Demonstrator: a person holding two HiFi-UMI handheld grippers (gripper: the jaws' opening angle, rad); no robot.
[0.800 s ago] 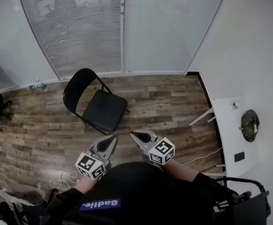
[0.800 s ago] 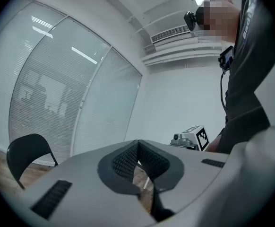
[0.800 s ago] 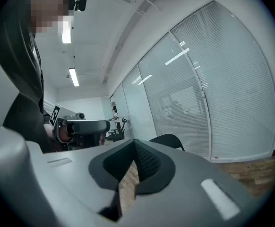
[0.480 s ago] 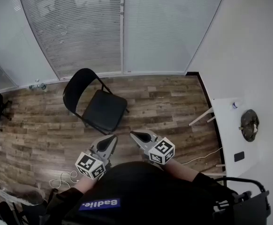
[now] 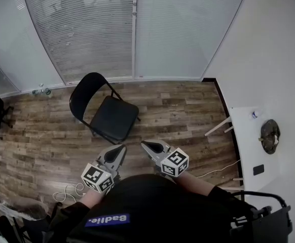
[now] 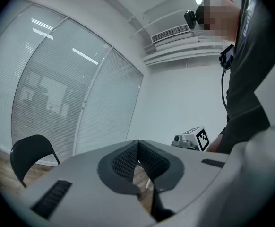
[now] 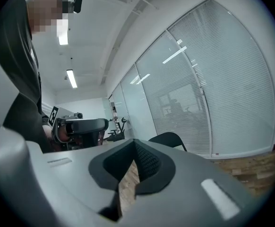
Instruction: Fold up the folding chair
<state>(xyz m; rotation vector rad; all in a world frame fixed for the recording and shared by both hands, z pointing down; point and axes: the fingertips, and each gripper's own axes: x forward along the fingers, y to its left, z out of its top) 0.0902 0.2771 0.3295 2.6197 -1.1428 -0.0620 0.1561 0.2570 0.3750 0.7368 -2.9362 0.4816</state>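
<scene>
Tongs of the left gripper [image 5: 120,149] and the right gripper [image 5: 144,145] are pressed shut with nothing between them. Both are held side by side close to the person's chest, tips toward the chair [image 5: 111,119]. The chair stands unfolded on the wood floor [image 5: 178,115], well apart from both grippers, backrest toward the blinds [image 5: 86,29]. A white desk [image 5: 249,135] lies far right of the chair.

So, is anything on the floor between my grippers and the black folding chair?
Nothing visible. Only bare wood-plank floor separates the left gripper and right gripper from the black metal folding chair, which stands open ahead. Both grippers are shut and empty.
</scene>
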